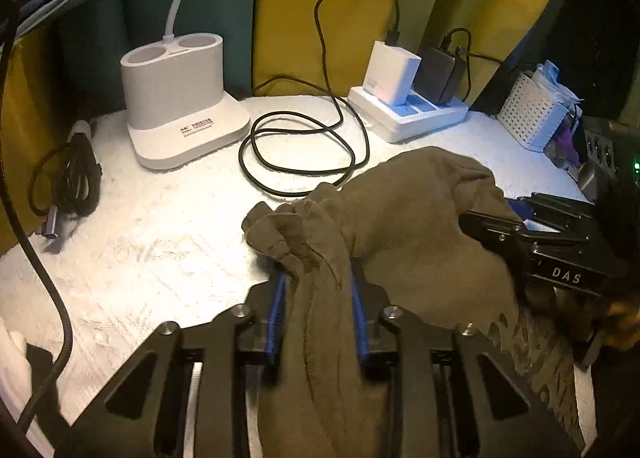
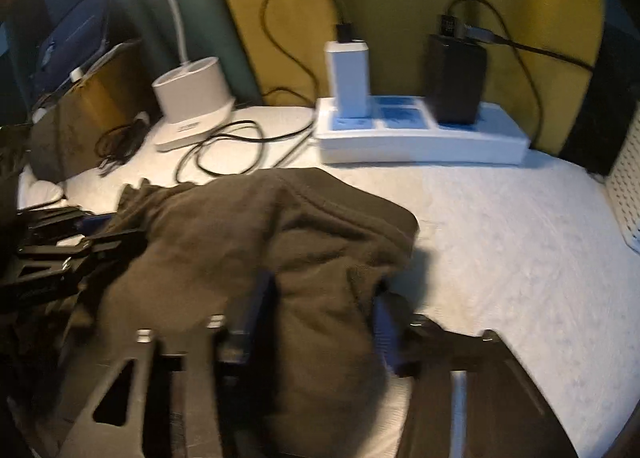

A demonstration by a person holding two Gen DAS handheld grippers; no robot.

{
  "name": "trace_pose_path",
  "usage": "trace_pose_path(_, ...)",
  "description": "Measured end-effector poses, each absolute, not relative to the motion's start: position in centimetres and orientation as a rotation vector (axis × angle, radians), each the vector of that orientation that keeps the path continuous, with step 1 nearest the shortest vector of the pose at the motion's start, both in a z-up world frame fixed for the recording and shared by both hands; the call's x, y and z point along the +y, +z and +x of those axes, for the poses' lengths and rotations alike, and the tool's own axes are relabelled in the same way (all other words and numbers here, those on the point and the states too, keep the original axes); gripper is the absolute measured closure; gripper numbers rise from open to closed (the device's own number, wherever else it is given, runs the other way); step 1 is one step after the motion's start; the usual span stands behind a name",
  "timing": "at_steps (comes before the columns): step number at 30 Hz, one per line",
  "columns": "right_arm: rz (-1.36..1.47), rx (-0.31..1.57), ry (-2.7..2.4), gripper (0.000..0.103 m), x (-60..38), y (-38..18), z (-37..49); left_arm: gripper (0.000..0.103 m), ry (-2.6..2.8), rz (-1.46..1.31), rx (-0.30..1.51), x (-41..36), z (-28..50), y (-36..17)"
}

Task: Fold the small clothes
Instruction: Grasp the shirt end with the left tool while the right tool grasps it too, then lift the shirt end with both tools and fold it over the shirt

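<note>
An olive-brown small garment (image 1: 400, 210) is bunched up above the white table cover (image 1: 160, 242). In the left wrist view my left gripper (image 1: 318, 278) is shut on a gathered fold of it, the blue pads (image 1: 278, 310) pressing from both sides. At the right edge of that view my right gripper (image 1: 520, 234) has its black fingers at the cloth's other end. The blurred right wrist view shows the garment (image 2: 320, 242) filling the gap of my right gripper (image 2: 324, 294), which is shut on it. My left gripper (image 2: 80, 234) sits at the cloth's left end.
At the back stand a white lamp base (image 1: 180, 98), a white power strip (image 1: 408, 118) with two chargers, and a perforated white basket (image 1: 532, 114). A coiled black cable (image 1: 300, 154) lies mid-table and a cable bundle (image 1: 68, 182) at the left. Curtains hang behind.
</note>
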State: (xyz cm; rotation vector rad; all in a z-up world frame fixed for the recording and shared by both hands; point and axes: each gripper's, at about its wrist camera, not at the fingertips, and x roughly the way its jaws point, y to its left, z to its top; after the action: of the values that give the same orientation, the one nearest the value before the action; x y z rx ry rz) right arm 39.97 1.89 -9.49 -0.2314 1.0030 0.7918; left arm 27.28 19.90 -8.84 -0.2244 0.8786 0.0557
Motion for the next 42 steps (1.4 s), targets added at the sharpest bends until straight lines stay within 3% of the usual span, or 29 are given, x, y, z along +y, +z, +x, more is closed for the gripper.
trace_pose_path(2,-0.226,1.006,0.811,0.081,2.3,-9.4,39.7,0.082,0.065,-0.193,0.875,19.3,27.2,-8.8)
trace_pose_path(5,-0.238,1.001,0.811,0.085,2.6,-9.0,39.3,0.084,0.069,-0.180,0.870,19.0,26.9,-8.6)
trace_pose_path(21,-0.242,0.846,0.784,0.088,-0.2,-0.6,34.1,0.091,0.036,-0.121,0.639,16.0,21.8,-1.6)
trace_pose_path(42,-0.227,0.581,0.772,0.089,-5.2,10.0,22.6,0.093,0.045,-0.089,0.423,12.7,11.4,6.3)
